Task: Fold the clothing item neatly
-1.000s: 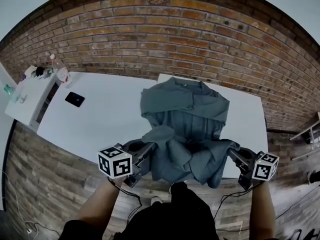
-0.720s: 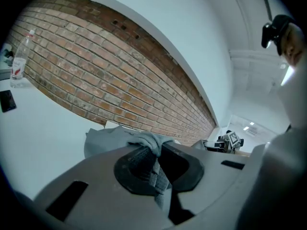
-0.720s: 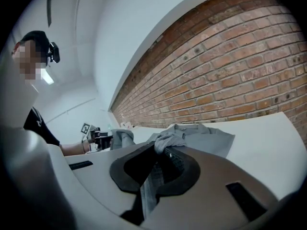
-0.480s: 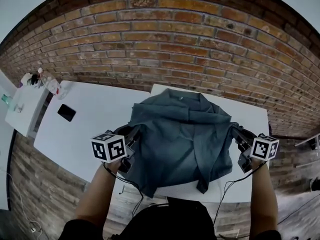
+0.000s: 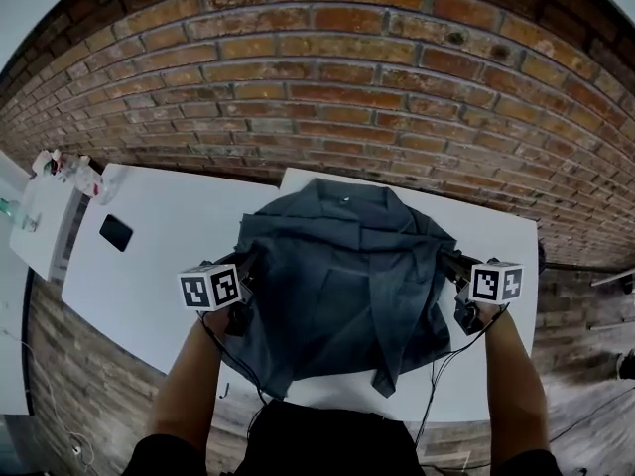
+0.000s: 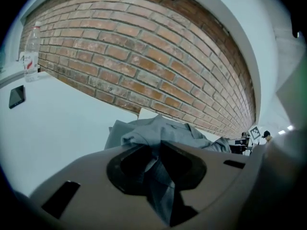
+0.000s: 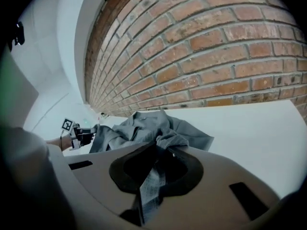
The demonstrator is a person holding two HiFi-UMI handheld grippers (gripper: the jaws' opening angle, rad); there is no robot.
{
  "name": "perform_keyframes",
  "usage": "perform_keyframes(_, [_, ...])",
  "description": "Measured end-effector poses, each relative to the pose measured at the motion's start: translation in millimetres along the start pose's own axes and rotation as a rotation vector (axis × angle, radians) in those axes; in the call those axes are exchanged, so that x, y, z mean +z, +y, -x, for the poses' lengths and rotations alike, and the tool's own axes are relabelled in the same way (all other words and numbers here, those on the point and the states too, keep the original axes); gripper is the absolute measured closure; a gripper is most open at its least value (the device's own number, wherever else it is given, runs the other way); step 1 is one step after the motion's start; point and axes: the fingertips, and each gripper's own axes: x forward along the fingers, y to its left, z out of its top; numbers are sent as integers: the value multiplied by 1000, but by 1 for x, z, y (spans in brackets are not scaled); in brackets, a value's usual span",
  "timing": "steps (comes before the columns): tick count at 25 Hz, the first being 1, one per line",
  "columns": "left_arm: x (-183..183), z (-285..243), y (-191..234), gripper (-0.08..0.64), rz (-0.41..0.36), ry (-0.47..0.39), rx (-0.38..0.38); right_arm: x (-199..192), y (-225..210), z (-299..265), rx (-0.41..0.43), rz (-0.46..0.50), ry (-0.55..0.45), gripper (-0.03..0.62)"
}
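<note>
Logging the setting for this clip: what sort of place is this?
Probably an indoor studio or lab room, not a home: a bare brick wall, plain white tables side by side, one bearing the grey shirt, and a wood-plank floor.

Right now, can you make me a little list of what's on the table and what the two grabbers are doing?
Clothing: grey shirt, spread on the white table, collar toward the brick wall
Left gripper: shut on the shirt's left edge
Right gripper: shut on the shirt's right edge
Nearby: black phone on the tabletop, further left
</note>
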Motion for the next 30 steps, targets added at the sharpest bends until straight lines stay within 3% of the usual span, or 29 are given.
perform_keyframes(1, [-2, -3, 3, 472, 3, 15, -3, -5, -6, -3, -11, 3, 20, 571])
perform_keyframes(3, [-4, -4, 7, 349, -13, 37, -14, -14, -16, -2, -37, 5, 40, 505])
perform_keyframes(6, [-7, 9, 13, 312, -78, 60, -20, -23, -29, 17, -62, -42, 8, 424])
perform_keyframes(10, [-30, 43, 29, 298, -150, 116, -31, -64, -28, 50, -88, -69, 23, 376])
perform_keyframes(15, [-109, 86, 50, 298, -242, 332, -42, -165, -9, 64, -102, 5, 295, 367])
perform_keyframes(20, [-190, 105, 59, 299, -280, 563, -65, -192, 10, 71, -137, -32, 326, 359])
perform_keyframes(23, [-218, 109, 48, 323, -281, 650, -86, -213, 30, 73, -131, 46, 454, 362])
perform_keyframes(24, [-220, 108, 44, 381, -251, 660, -93, -220, 38, 74, -119, 76, 499, 427])
perform_keyframes(25, [-221, 107, 41, 442, -216, 664, -94, -226, 47, 74, -96, 100, 535, 551])
perform_keyframes(28, [-218, 110, 42, 487, -170, 670, -93, -240, 89, 74, 42, 124, 584, 560])
perform_keyframes(30, [-215, 119, 39, 528, -157, 676, -134, -245, 116, 75, 131, 137, 590, 560])
